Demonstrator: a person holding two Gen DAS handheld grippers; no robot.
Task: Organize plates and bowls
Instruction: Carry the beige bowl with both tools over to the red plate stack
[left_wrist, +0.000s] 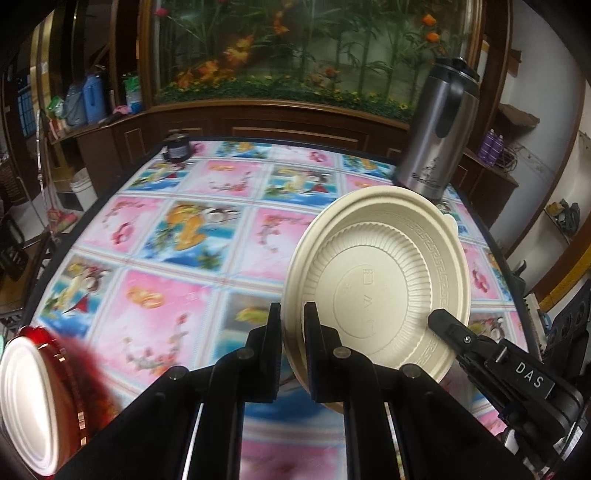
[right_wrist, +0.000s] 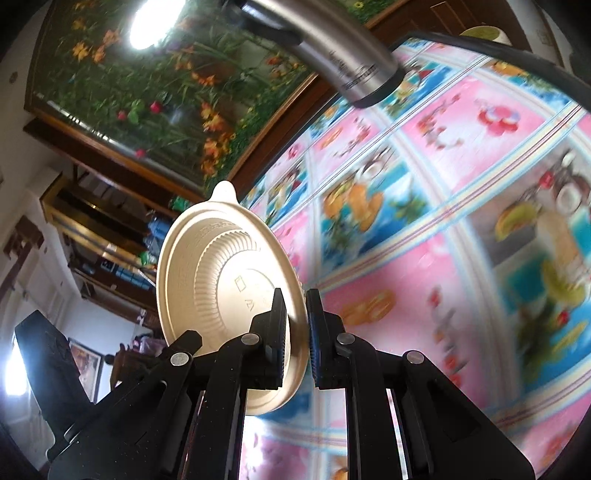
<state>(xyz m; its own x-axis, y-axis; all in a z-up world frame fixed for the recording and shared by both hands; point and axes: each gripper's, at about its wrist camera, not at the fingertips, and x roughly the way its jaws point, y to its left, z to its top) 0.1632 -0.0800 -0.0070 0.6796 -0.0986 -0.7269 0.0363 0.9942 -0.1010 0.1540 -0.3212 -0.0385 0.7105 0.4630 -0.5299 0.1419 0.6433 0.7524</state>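
Left hand-held gripper (left_wrist: 293, 328) clamped on near rim of cream bowl (left_wrist: 380, 277), bowl tilted on edge above tabletop (left_wrist: 184, 236). Right hand-held gripper (right_wrist: 295, 332) pinched on same bowl's rim. Red-rimmed plate (left_wrist: 33, 402) near left. Steel flask (left_wrist: 436, 136) far right. Best: release one grip first, level bowl, lower slowly, clear of flask.

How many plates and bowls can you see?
2. The cream plate is up in the air, pinched by the left hand-held gripper and the right hand-held gripper. A red-rimmed white dish shows blurry at the far left. More may be hidden.
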